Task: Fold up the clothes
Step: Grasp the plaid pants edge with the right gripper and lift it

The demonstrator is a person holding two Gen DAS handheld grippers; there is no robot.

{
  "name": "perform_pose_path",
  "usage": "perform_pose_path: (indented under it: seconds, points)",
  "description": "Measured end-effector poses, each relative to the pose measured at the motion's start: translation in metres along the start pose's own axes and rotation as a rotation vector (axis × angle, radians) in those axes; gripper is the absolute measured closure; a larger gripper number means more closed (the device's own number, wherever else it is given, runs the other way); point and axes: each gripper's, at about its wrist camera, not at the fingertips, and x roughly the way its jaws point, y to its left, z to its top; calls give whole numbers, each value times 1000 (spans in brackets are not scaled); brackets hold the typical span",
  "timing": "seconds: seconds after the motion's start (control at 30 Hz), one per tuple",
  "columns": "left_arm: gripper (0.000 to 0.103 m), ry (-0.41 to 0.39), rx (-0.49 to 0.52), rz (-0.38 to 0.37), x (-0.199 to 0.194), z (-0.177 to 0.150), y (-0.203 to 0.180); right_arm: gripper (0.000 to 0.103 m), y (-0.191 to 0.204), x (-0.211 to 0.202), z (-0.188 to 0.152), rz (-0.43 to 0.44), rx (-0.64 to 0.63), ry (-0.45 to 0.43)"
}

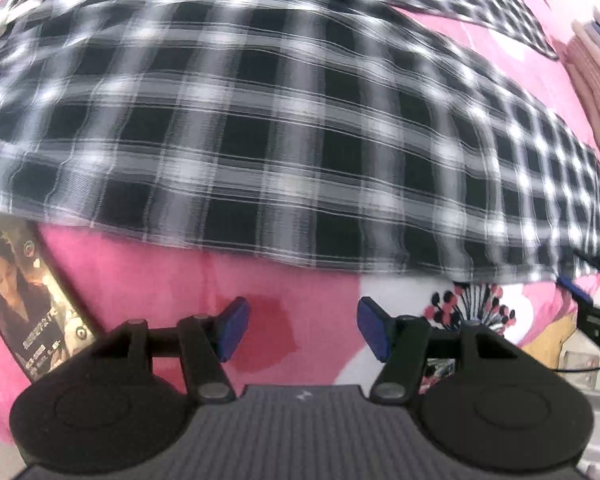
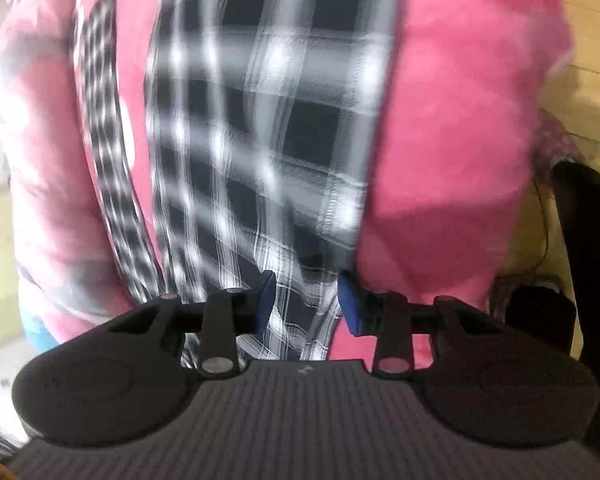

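Plaid shirt (image 1: pixel 284 128): spread on pink blanket (image 1: pixel 140 280), partly folded at most, more folds left. Left gripper (image 1: pixel 300 328) just beside shirt hem, jaws apart, empty. Right gripper (image 2: pixel 306 304) over shirt, fabric between jaws, grip unclear.

shirt (image 1: pixel 300 140): woven check cloth | blanket (image 1: pixel 148 280): fuzzy pink fleece

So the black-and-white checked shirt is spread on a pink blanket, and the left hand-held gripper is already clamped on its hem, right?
Not quite. The checked shirt does lie on the pink blanket, but the left hand-held gripper is open over bare blanket, short of the hem, with nothing between its jaws. The left wrist view shows it.
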Motion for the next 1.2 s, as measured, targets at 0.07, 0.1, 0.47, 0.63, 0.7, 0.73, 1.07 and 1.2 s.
perform_pose_path:
  seconds: [0.07,0.1,0.47,0.63,0.7,0.73,1.07,1.2]
  points:
    - [42,2,-5,0,3,0,0,68,-3,3,-2,-4,23,22]
    - [42,3,-8,0,5,0,0,68,-4,9,-3,-1,35,40]
    - [42,17,14,-17,-2,5,-2,68,-2,11,7,21,79,-18]
    - [47,10,-22,-25,6,7,-2,71,-1,14,10,77,114,-66]
    - [49,12,-67,-32,5,5,2,83,11,16,10,32,35,-80]
    - [50,11,-94,-32,5,3,4,88,14,15,11,23,22,-101]
    - [59,-225,-446,57,-40,14,66,97,33,12,25,-50,-52,-176]
    - [59,-263,-622,33,-58,22,116,96,37,16,27,-71,-50,-173]
